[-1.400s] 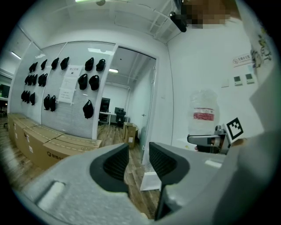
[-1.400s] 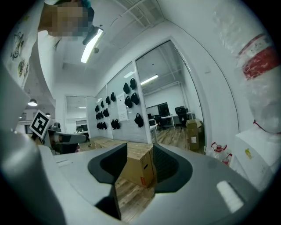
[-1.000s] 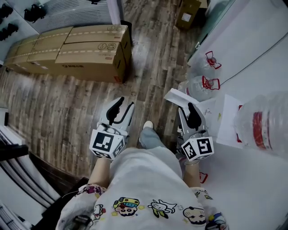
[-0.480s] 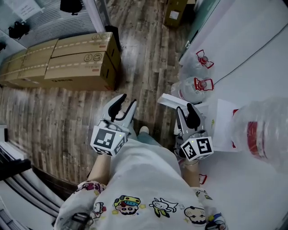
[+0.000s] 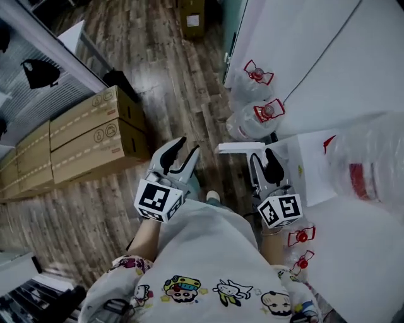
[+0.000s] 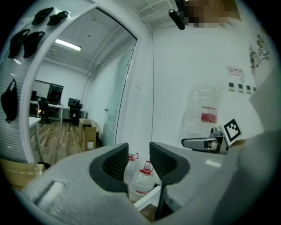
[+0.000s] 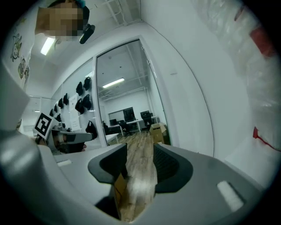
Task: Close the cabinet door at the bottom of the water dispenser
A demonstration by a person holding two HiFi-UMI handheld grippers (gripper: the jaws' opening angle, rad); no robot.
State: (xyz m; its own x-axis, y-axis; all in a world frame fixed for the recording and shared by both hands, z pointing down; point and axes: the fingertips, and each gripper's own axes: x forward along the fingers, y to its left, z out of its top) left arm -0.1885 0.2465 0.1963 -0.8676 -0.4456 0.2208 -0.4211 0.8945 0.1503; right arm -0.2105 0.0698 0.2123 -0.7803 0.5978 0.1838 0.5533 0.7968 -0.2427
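The water dispenser [image 5: 314, 165] stands at the right, white, with a big clear bottle [image 5: 365, 165] on top. Its bottom cabinet door [image 5: 242, 148] juts out open as a white panel edge, also seen low in the left gripper view [image 6: 147, 200]. My right gripper [image 5: 262, 156] hovers just behind that door edge, open and empty [image 7: 139, 156]. My left gripper [image 5: 187, 148] is held over the wooden floor left of the door, open with nothing between its jaws [image 6: 138, 151]. It looks toward two floor bottles [image 6: 141, 184].
Two red-capped water bottles [image 5: 257, 117] stand on the floor by the white wall beyond the door. Cardboard boxes [image 5: 88, 135] lie at the left, a small box [image 5: 191, 17] farther off. More red caps [image 5: 302, 236] sit near my right elbow.
The whole view has swung round: the boxes slid left and the dispenser and bottles came closer. Both grippers moved with it toward the door; their jaws kept the same gap.
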